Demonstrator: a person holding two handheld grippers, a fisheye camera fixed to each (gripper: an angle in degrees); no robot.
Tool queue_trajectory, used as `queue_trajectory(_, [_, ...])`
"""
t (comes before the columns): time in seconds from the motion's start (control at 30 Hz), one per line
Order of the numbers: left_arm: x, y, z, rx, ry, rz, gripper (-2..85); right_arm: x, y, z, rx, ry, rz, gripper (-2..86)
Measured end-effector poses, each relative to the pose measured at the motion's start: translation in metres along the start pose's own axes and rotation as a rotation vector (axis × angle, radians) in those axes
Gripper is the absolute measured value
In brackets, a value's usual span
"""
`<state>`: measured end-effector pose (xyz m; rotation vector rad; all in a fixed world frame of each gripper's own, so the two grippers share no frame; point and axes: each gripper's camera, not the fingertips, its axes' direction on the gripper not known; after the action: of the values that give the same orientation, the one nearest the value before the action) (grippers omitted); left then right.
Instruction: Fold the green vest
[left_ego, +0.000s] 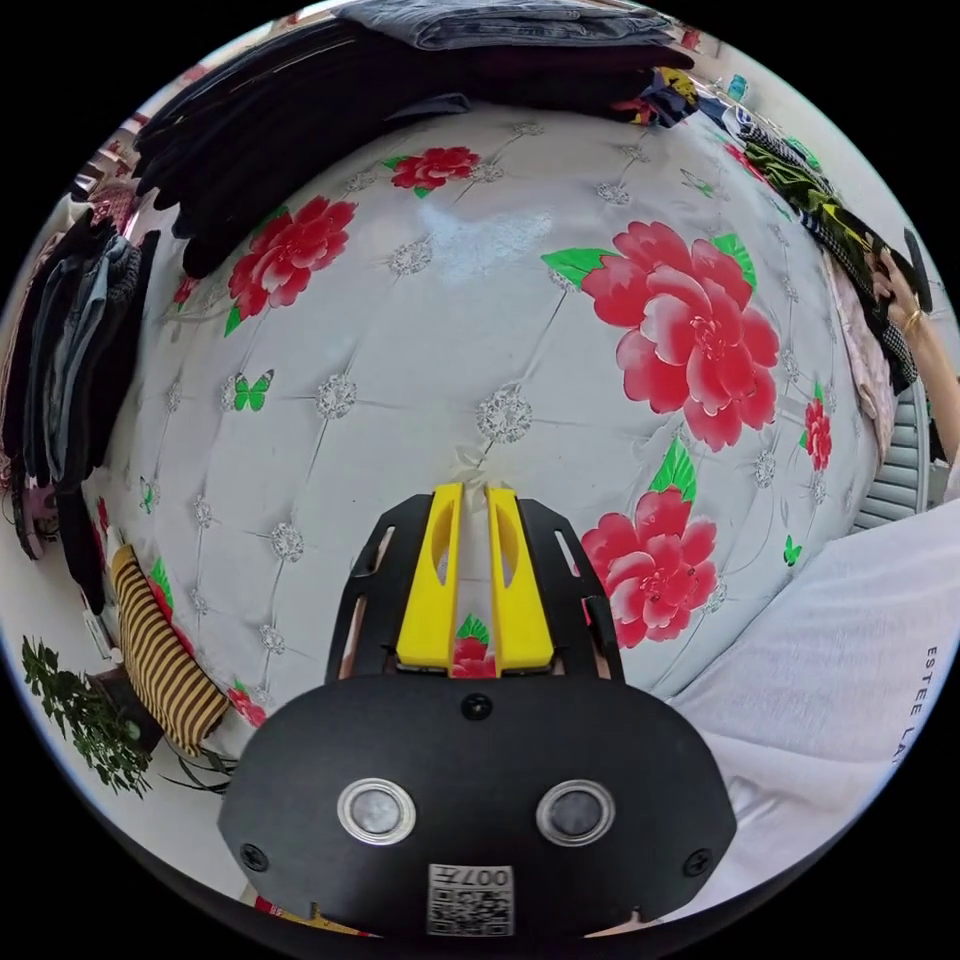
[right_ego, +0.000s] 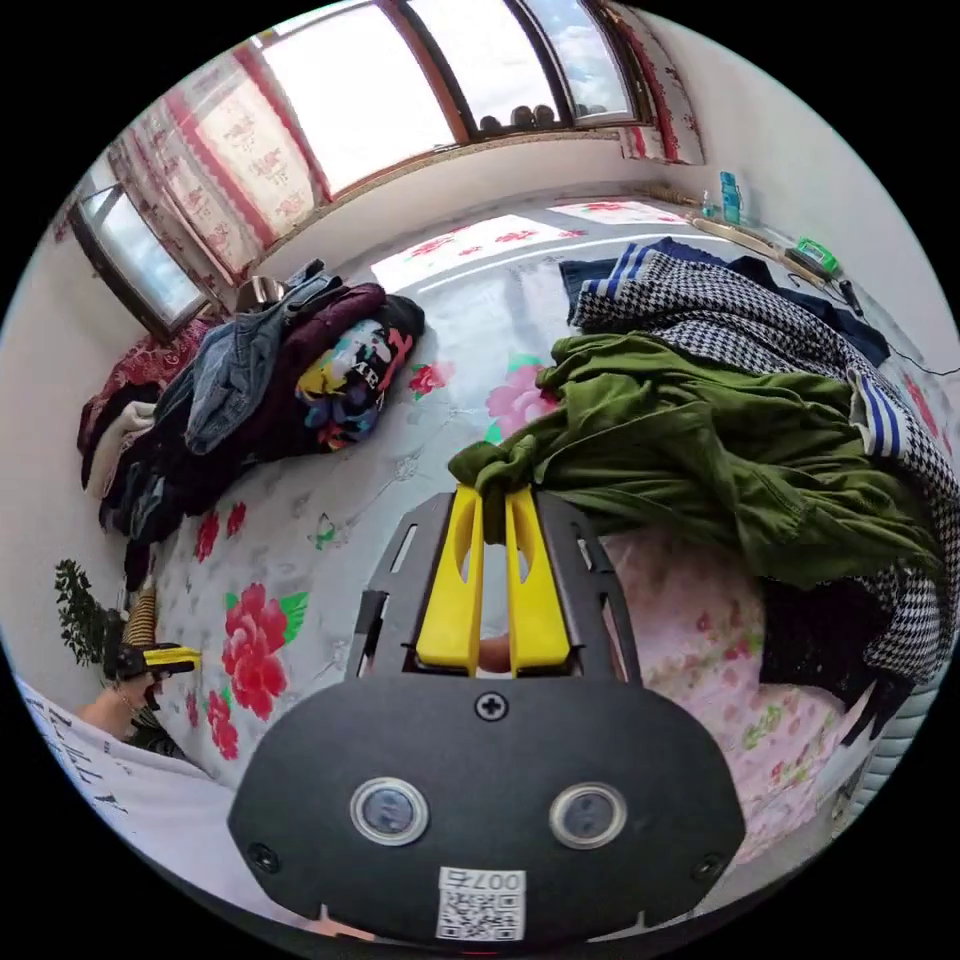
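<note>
The green vest (right_ego: 700, 440) lies crumpled on top of a heap of clothes at the right of the flowered bed cover (right_ego: 300, 560). My right gripper (right_ego: 492, 492) is shut on a bunched edge of the vest, and the cloth rises from between its yellow jaws. My left gripper (left_ego: 475, 490) hovers over the flowered cover (left_ego: 500, 300); its jaws stand close together with nothing between them. The left gripper (right_ego: 160, 660) is also small at the lower left of the right gripper view, in a hand.
Stacks of dark folded clothes (left_ego: 300, 110) and jeans (right_ego: 240, 370) line the far side of the bed. A houndstooth garment (right_ego: 740, 310) and pink flowered cloth (right_ego: 720, 650) lie under the vest. A striped cloth (left_ego: 160, 670) and a plant (left_ego: 80, 710) sit by the edge.
</note>
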<state>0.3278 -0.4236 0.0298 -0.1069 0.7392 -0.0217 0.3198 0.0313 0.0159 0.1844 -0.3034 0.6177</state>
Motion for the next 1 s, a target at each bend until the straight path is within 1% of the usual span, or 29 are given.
queue_trajectory(0.07, [-0.001, 0.006, -0.001, 0.021, 0.003, -0.030, 1.8, -0.054, 0.041, 0.001, -0.061, -0.084, -0.122, 2.9])
queue_trajectory(0.1, [0.000, 0.012, -0.003, 0.032, 0.000, -0.053, 0.6, -0.089, 0.072, 0.002, -0.105, -0.187, -0.185, 2.8])
queue_trajectory(0.13, [0.004, 0.019, -0.006, 0.050, 0.045, -0.049, -0.1, -0.124, 0.102, 0.005, -0.156, -0.320, -0.231, 2.7])
queue_trajectory(0.17, [0.006, 0.024, -0.009, 0.069, 0.071, -0.050, -0.2, -0.142, 0.117, 0.007, -0.190, -0.384, -0.256, 2.6])
queue_trajectory(0.2, [0.010, 0.036, -0.014, 0.113, 0.112, -0.055, -0.3, -0.181, 0.148, 0.013, -0.275, -0.482, -0.328, 2.5])
queue_trajectory(0.23, [0.013, 0.049, -0.020, 0.145, 0.135, -0.063, -0.1, -0.215, 0.177, 0.016, -0.330, -0.540, -0.388, 2.4])
queue_trajectory(0.27, [0.014, 0.057, -0.022, 0.156, 0.144, -0.064, 0.2, -0.230, 0.190, 0.018, -0.354, -0.568, -0.417, 2.4])
queue_trajectory(0.33, [0.014, 0.087, -0.026, 0.172, 0.173, -0.056, 1.9, -0.274, 0.232, 0.022, -0.479, -0.626, -0.520, 2.4])
queue_trajectory(0.4, [0.010, 0.113, -0.029, 0.169, 0.154, -0.042, 2.9, -0.292, 0.253, 0.016, -0.536, -0.606, -0.635, 2.5])
queue_trajectory(0.43, [0.005, 0.130, -0.030, 0.170, 0.135, -0.037, 3.4, -0.297, 0.264, 0.012, -0.568, -0.563, -0.702, 2.5])
queue_trajectory(0.5, [-0.005, 0.157, -0.035, 0.176, 0.105, -0.035, 3.8, -0.294, 0.276, 0.005, -0.579, -0.470, -0.742, 2.7])
queue_trajectory(0.57, [-0.017, 0.181, -0.040, 0.202, 0.084, -0.050, 4.3, -0.285, 0.286, 0.000, -0.600, -0.412, -0.734, 2.8])
queue_trajectory(0.67, [-0.033, 0.200, -0.049, 0.237, 0.070, -0.042, 5.2, -0.260, 0.302, -0.014, -0.581, -0.274, -0.675, 3.1])
queue_trajectory(0.73, [-0.038, 0.192, -0.058, 0.265, 0.051, 0.013, 6.6, -0.232, 0.307, -0.030, -0.520, -0.151, -0.544, 3.4])
queue_trajectory(0.77, [-0.038, 0.188, -0.061, 0.273, 0.046, 0.029, 6.8, -0.225, 0.307, -0.035, -0.503, -0.138, -0.508, 3.5])
queue_trajectory(0.83, [-0.038, 0.162, -0.072, 0.321, 0.060, 0.099, 8.1, -0.199, 0.308, -0.055, -0.434, -0.083, -0.370, 4.0])
queue_trajectory(1.0, [-0.024, 0.083, -0.082, 0.346, 0.088, 0.264, 10.6, -0.190, 0.314, -0.074, -0.307, 0.029, -0.213, 6.2])
